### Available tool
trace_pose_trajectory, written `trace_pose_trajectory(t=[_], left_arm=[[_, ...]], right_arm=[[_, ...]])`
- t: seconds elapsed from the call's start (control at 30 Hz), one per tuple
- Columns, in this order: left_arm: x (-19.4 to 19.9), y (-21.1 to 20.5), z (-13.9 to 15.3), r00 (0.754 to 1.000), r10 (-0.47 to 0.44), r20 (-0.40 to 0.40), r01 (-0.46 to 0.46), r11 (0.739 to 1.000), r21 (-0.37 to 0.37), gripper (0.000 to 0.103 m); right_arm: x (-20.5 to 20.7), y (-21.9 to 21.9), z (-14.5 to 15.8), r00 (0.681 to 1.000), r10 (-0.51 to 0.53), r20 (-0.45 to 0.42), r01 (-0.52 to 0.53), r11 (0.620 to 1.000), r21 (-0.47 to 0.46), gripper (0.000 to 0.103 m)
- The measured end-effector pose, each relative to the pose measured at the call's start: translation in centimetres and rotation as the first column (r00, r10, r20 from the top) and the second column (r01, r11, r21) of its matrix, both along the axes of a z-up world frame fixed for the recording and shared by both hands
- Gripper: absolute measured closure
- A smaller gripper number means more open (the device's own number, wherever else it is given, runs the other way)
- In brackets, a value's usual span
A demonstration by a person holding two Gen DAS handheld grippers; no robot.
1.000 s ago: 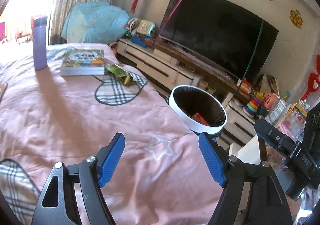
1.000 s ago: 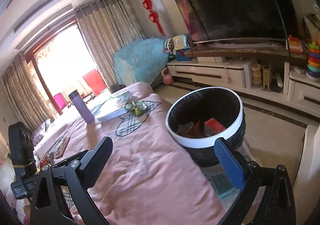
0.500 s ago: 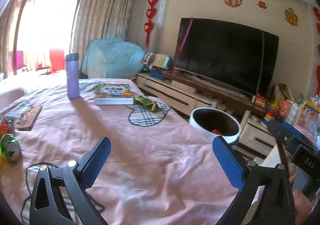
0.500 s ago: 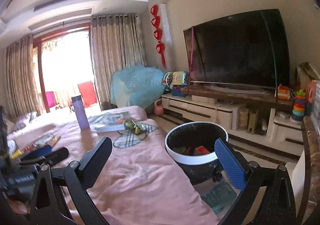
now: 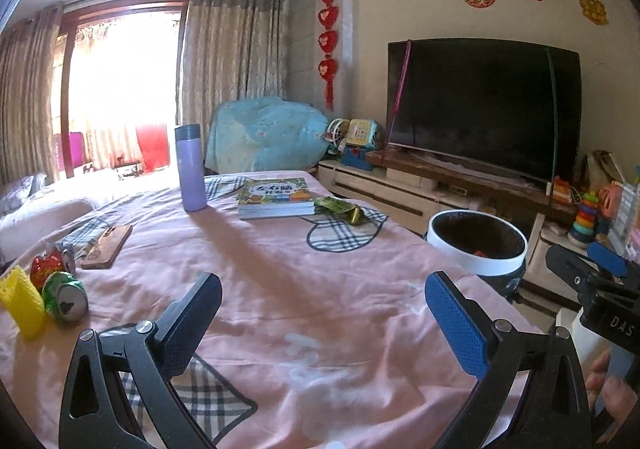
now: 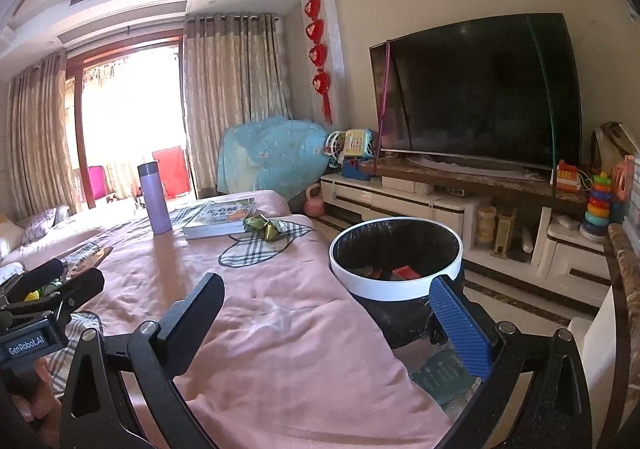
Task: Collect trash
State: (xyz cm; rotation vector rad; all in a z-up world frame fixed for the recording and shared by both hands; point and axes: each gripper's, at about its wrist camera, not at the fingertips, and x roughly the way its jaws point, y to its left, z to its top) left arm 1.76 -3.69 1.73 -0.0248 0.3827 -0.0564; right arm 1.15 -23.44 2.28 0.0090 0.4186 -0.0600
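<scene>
In the left wrist view the left tool [image 5: 322, 309], its jaws having just been opening, stands spread wide and empty over the pink cloth [image 5: 280, 273], crushed cans [image 5: 64, 297] at far left. In the right wrist view the right tool [image 6: 328, 313] also gapes empty, the trash bin [image 6: 394, 289] just beside the cloth's edge and green wrappers [image 6: 266, 227] by the book [image 6: 220, 219].

Living room, bright backlight.
I see curtains [image 5: 232, 81], sunlit window [image 5: 120, 89], TV [image 5: 480, 105] on low cabinet [image 6: 420, 205].

Black gripper [image 5: 322, 319] frames, blue textured pads [image 5: 456, 329]
</scene>
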Motion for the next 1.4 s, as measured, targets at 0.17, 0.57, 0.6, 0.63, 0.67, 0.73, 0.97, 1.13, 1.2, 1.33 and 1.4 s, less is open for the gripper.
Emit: trace_pose_trajectory(t=[0.17, 0.57, 0.6, 0.63, 0.67, 0.73, 0.97, 1.13, 1.2, 1.33, 1.4], left_arm=[[0.18, 0.31, 0.18, 1.000, 0.011, 0.000, -0.011, 1.000, 0.004, 0.001], [0.42, 0.30, -0.11, 1.000, 0.023, -0.006, -0.023, 0.999, 0.036, 0.001], [0.42, 0.34, -0.14, 1.000, 0.026, -0.006, -0.025, 0.999, 0.038, 0.001], [0.47, 0.32, -0.14, 1.000, 0.029, -0.006, -0.028, 0.999, 0.041, 0.001], [0.42, 0.34, -0.13, 1.000, 0.027, -0.006, -0.027, 0.999, 0.040, 0.001], [0.50, 0.36, -0.15, 1.000, 0.026, -0.007, -0.026, 0.999, 0.040, 0.001], [0.42, 0.37, -0.30, 1.000, 0.020, 0.006, -0.020, 0.999, 0.046, 0.001], [0.20, 0.34, -0.45, 1.000, 0.019, 0.024, -0.020, 0.998, 0.056, 0.001], [0.14, 0.37, -0.55, 1.000, 0.016, 0.026, -0.017, 0.998, 0.055, 0.001], [0.30, 0.52, -0.65, 1.000, 0.016, 0.019, -0.017, 0.998, 0.052, 0.001], [0.35, 0.60, -0.64, 1.000, 0.017, 0.017, -0.017, 0.999, 0.049, 0.001]], right_arm=[[-0.06, 0.11, 0.02, 1.000, -0.001, -0.004, 0.001, 1.000, -0.011, 0.000], [0.00, 0.14, -0.18, 1.000, -0.003, -0.010, 0.003, 1.000, -0.016, 0.000], [-0.03, 0.15, -0.16, 1.000, -0.003, -0.009, 0.003, 1.000, -0.017, 0.000], [0.02, 0.19, -0.20, 1.000, -0.004, -0.010, 0.004, 1.000, -0.018, 0.000], [-0.01, 0.23, -0.17, 1.000, -0.005, -0.009, 0.004, 1.000, -0.019, 0.000], [0.00, 0.16, -0.20, 1.000, -0.003, -0.009, 0.003, 1.000, -0.016, 0.000], [0.02, 0.15, -0.20, 1.000, -0.005, -0.010, 0.005, 1.000, -0.008, 0.000], [-0.09, 0.27, -0.02, 1.000, -0.002, -0.004, 0.002, 1.000, -0.007, 0.000], [-0.13, 0.33, 0.08, 1.000, -0.001, -0.001, 0.001, 1.000, -0.004, 0.000], [-0.22, 0.42, 0.19, 1.000, 0.000, 0.004, 0.000, 1.000, -0.002, 0.000], [-0.31, 0.50, 0.22, 1.000, 0.000, 0.005, 0.001, 1.000, -0.002, 0.000]])
